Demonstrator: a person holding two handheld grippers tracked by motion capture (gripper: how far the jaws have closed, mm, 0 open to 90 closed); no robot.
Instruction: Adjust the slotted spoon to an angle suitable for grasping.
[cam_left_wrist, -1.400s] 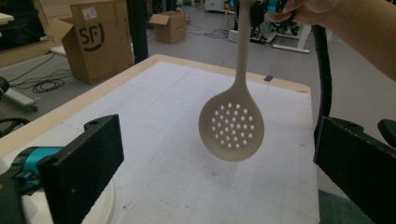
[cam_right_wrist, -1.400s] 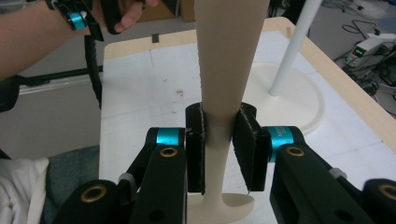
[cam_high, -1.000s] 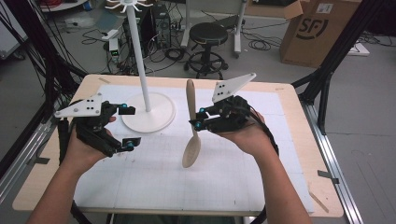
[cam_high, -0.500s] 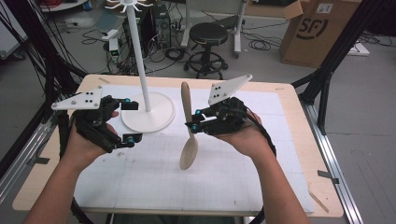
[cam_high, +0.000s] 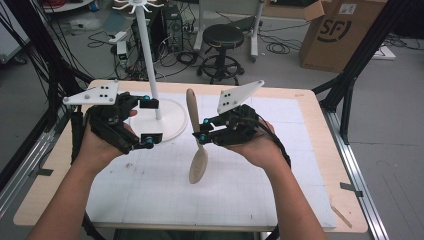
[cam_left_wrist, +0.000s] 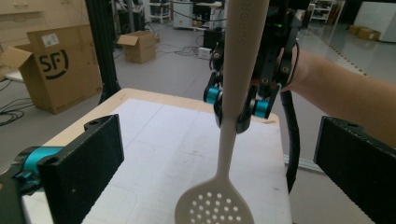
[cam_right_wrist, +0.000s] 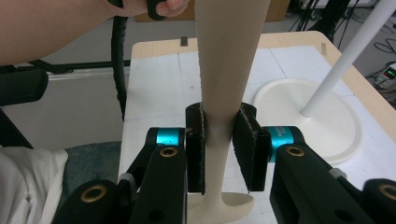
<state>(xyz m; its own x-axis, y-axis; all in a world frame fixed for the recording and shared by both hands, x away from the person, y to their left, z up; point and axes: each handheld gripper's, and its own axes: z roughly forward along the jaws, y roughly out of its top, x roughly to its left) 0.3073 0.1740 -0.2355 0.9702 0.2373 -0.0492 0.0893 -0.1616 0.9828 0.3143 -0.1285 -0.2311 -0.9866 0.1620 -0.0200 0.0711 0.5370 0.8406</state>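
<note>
Over a gridded white mat (cam_high: 240, 190), right hand-held gripper (cam_high: 201, 131) clamps a slotted spoon (cam_high: 198, 165); left hand-held gripper (cam_high: 149, 121) gapes, seemingly empty.

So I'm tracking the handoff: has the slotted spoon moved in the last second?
Yes. The slotted spoon, clamped in the right gripper, has shifted left, toward the white stand's base.

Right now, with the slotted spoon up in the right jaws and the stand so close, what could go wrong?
1. The right gripper clamps the slotted spoon only at its narrow neck; handle up, perforated bowl down, it may pivot or slip.
2. The spoon's handle rises beside the white stand's pole; a sideways swing could knock the stand.
3. The left gripper hangs open over the stand's base, facing the spoon; closing in could bump either.
</note>
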